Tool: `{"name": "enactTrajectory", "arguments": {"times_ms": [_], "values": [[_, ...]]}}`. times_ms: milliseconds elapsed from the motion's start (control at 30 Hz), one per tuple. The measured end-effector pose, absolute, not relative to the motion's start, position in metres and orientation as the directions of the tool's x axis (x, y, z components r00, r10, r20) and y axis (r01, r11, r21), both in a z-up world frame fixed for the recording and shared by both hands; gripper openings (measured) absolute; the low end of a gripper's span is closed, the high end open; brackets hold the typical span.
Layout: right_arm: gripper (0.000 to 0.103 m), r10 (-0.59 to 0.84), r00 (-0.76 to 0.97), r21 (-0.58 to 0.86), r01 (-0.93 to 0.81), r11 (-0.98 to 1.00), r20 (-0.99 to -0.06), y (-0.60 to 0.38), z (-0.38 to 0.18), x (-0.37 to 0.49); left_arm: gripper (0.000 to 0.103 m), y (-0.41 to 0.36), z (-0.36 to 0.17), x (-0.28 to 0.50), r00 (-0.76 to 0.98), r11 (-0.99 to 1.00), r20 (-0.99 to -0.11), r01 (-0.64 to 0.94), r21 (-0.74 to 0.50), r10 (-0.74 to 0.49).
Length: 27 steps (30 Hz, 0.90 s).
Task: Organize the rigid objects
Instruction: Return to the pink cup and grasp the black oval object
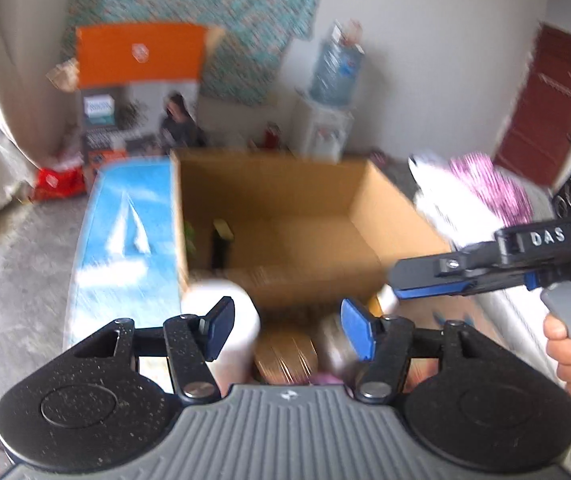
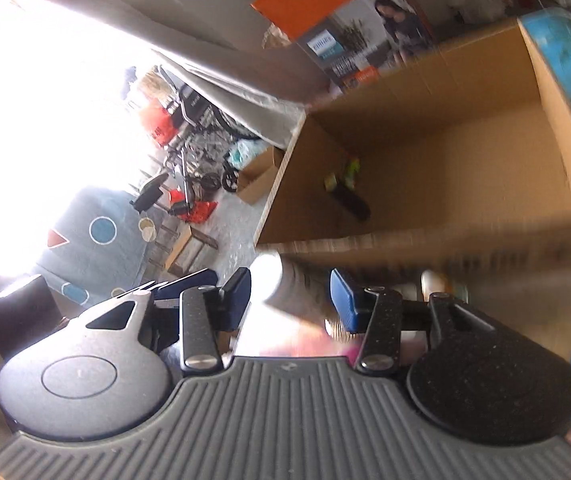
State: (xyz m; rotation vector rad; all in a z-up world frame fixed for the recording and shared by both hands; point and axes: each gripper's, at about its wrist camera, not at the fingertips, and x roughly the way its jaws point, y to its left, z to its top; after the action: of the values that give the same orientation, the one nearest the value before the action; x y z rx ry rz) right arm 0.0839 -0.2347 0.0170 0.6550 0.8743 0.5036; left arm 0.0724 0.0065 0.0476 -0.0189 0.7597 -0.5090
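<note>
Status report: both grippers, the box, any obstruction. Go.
Left gripper open, empty. Right gripper open, empty. Cardboard box open, dark item inside. Blurred white container close ahead.

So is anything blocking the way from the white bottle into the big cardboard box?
Only the box's own near wall stands between them, so the white bottle would have to go up over it. The box is open on top and mostly bare inside, with just a few small things in one corner.
</note>
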Motion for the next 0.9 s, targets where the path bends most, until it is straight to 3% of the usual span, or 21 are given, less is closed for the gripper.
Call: {"name": "enactTrajectory", "arguments": {"times_ms": [267,567,900], "values": [[0.045,0.69,0.444,0.785,0.049,0.618,-0.572,-0.22,-0.065,0.058,0.047,-0.02,-0.021,0.047,0.494,0.845,-0.74,0.5,-0.187,-0.456],[0.045,0.637,0.366,0.708,0.096,0.7,-0.679,-0.198,-0.081,0.069,0.029,-0.028,-0.05,0.055,0.461,0.848,-0.767,0.493,-0.197,-0.446],[0.043,0.597,0.331,0.657,0.103,0.747,-0.731,-0.182,-0.086,0.088,0.031,-0.031,-0.058,0.068,0.435,0.85,-0.781,0.479,-0.221,-0.448]]}}
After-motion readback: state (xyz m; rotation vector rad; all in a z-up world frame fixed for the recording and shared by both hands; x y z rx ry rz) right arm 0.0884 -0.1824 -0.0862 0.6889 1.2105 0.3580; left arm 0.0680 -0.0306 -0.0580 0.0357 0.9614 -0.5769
